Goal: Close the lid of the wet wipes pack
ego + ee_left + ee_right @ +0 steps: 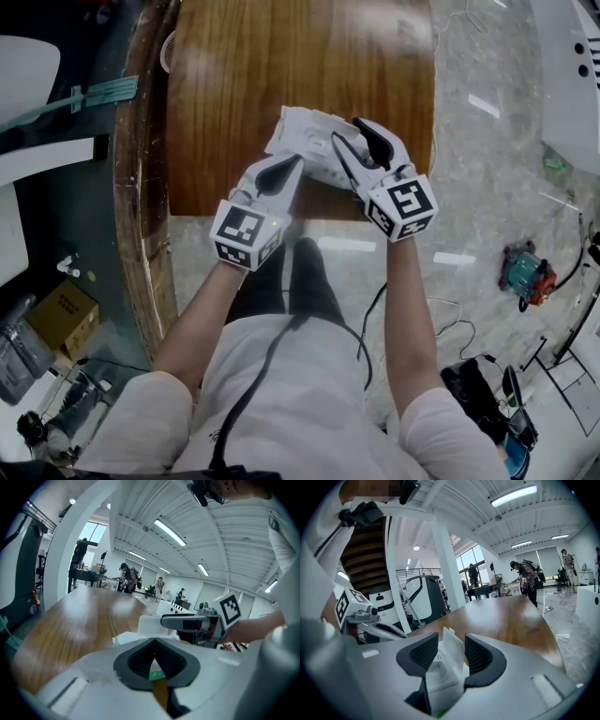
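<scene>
A white wet wipes pack (309, 131) lies near the front edge of the wooden table (281, 66). My left gripper (284, 169) is at the pack's near left corner. In the left gripper view its jaws (153, 644) are shut, with a thin green-printed bit of the pack pinched between them. The pack's body (124, 637) shows just beyond. My right gripper (345, 129) is over the pack's right side. It stands open (450, 653), and the raised white lid flap (453, 645) stands upright between the pads, which do not press on it.
The table's front edge (281, 214) runs right under both grippers. On the marble floor to the right lie cables and a teal tool (520, 272). A cardboard box (61, 314) sits at lower left. People stand far off in the hall (527, 581).
</scene>
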